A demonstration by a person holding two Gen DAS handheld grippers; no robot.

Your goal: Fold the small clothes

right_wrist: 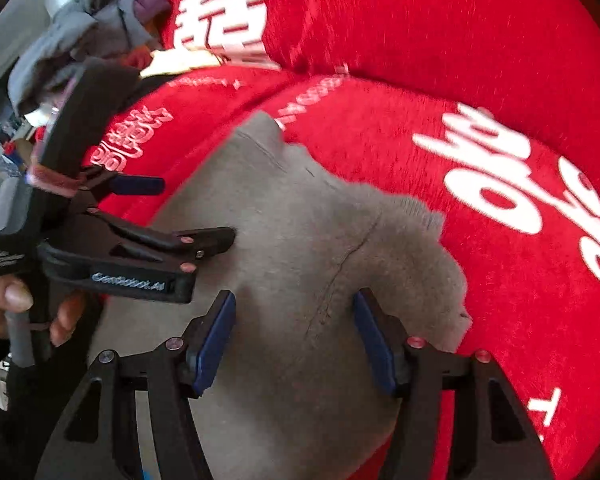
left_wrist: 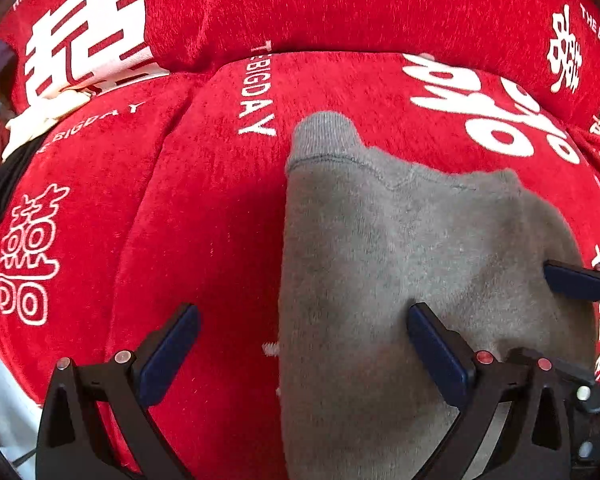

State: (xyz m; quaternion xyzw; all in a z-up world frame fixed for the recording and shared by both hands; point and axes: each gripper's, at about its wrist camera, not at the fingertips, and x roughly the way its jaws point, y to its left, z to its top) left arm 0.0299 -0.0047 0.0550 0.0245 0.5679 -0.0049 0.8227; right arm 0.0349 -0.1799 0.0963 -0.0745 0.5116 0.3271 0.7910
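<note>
With the grey fleece garment (left_wrist: 400, 264) spread flat at 5 o'clock on the red printed sofa cover (left_wrist: 204, 216), the left gripper (left_wrist: 304, 344) gapes fully, empty, straddling its left edge, while the half-open, empty right gripper (right_wrist: 296, 340) hovers above its middle, so grasping edges for a fold seems next.

A grey fleecy garment (left_wrist: 400, 280) lies flat on the red printed cover (left_wrist: 204, 240), stitched ribbed hem at its far edge, one corner poking up
</note>
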